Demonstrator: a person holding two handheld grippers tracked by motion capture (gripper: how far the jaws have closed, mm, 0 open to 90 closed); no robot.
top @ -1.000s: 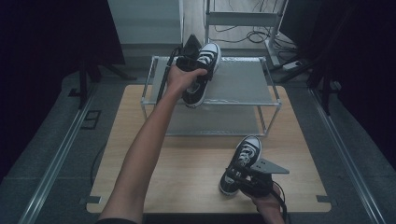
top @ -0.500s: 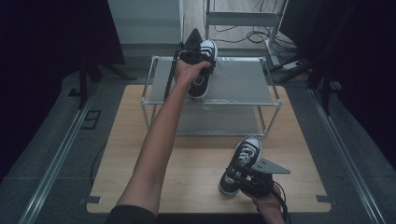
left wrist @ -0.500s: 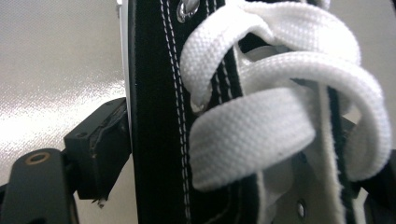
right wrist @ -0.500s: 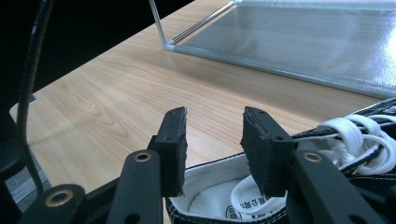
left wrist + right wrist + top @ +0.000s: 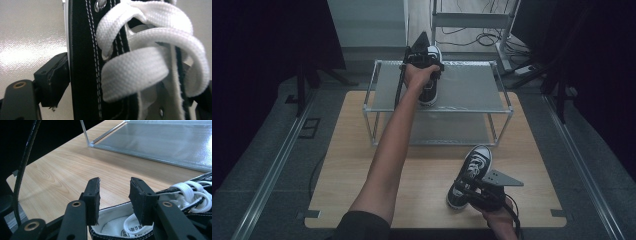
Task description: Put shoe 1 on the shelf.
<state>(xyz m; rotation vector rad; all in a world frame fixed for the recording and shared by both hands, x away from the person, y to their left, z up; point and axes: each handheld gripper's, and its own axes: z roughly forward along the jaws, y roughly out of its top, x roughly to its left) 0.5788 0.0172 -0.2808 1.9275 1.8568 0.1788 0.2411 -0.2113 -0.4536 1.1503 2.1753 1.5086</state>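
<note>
A black canvas shoe with white laces (image 5: pixel 430 86) sits on the top shelf of a metal rack (image 5: pixel 472 90), toe pointing away from me. My left gripper (image 5: pixel 426 64) is shut on it. In the left gripper view the shoe (image 5: pixel 85 62) and its laces lie between the jaws, and the left pad (image 5: pixel 53 77) presses on its side. The matching shoe (image 5: pixel 472 170) stands on the wooden table (image 5: pixel 362 165). My right gripper (image 5: pixel 468 192) is at its heel. Its pads (image 5: pixel 93 197) stand apart above the shoe's opening (image 5: pixel 112 225) with nothing between them.
The rack has a lower shelf (image 5: pixel 447 131) and stands on the far half of the table. Beyond it are a white stand (image 5: pixel 472 20) and cables on the floor. Grey floor and a rail (image 5: pixel 272 170) run along the table's left.
My left hand has swung the shoe from a tilted pose to pointing straight away and brought it down onto the top shelf. The right gripper and its shoe have stayed put.
</note>
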